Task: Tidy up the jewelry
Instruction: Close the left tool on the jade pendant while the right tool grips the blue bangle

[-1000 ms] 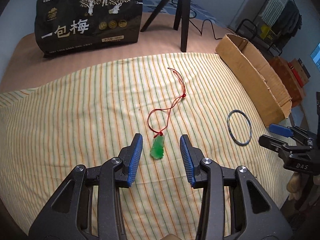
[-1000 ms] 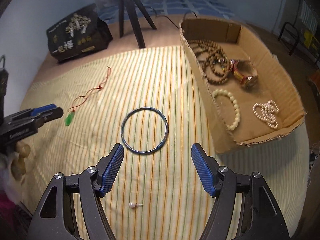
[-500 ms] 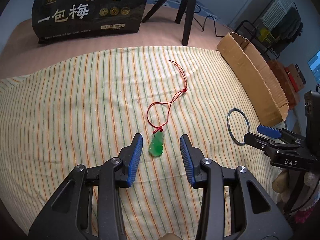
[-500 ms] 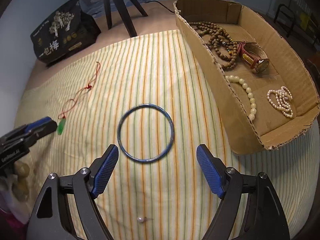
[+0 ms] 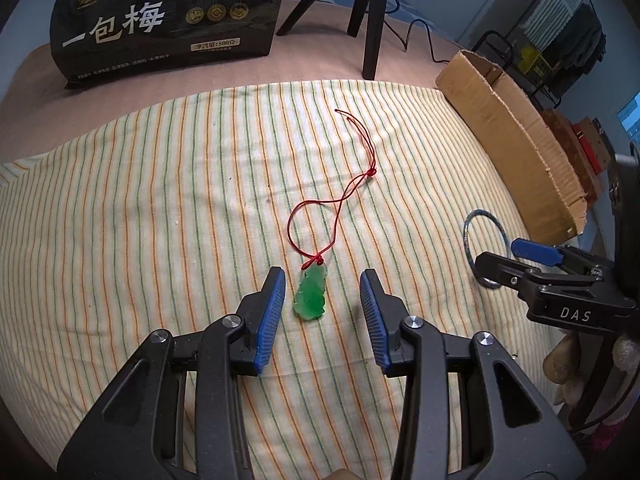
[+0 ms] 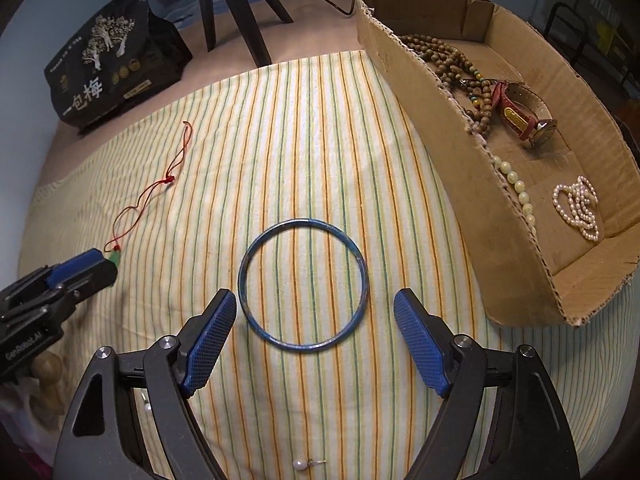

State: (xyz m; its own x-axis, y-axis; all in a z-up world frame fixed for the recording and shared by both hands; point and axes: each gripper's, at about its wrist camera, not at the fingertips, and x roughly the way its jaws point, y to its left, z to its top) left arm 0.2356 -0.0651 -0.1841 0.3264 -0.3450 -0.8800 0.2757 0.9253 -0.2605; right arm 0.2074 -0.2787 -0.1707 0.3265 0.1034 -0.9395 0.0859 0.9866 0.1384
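Note:
A green jade pendant (image 5: 311, 295) on a red cord (image 5: 340, 204) lies on the striped cloth. My left gripper (image 5: 322, 292) is open, its jaws on either side of the pendant, just above the cloth. A blue bangle (image 6: 302, 287) lies flat on the cloth. My right gripper (image 6: 314, 314) is open, its jaws on either side of the bangle's near half. The bangle also shows in the left wrist view (image 5: 484, 236), partly behind the right gripper (image 5: 516, 254). The left gripper shows in the right wrist view (image 6: 86, 266), hiding most of the pendant (image 6: 115, 257).
A cardboard tray (image 6: 516, 272) at the right holds wooden beads (image 6: 444, 60), a red-strapped watch (image 6: 524, 114), a pale bead bracelet (image 6: 516, 188) and a pearl string (image 6: 578, 206). A pearl earring (image 6: 302, 465) lies near the front. A black snack bag (image 5: 168, 16) and tripod legs (image 5: 372, 20) stand at the back.
Both grippers moved forward and down. The pendant now sits between the left jaws, and the bangle's near half between the right jaws. Both stay open.

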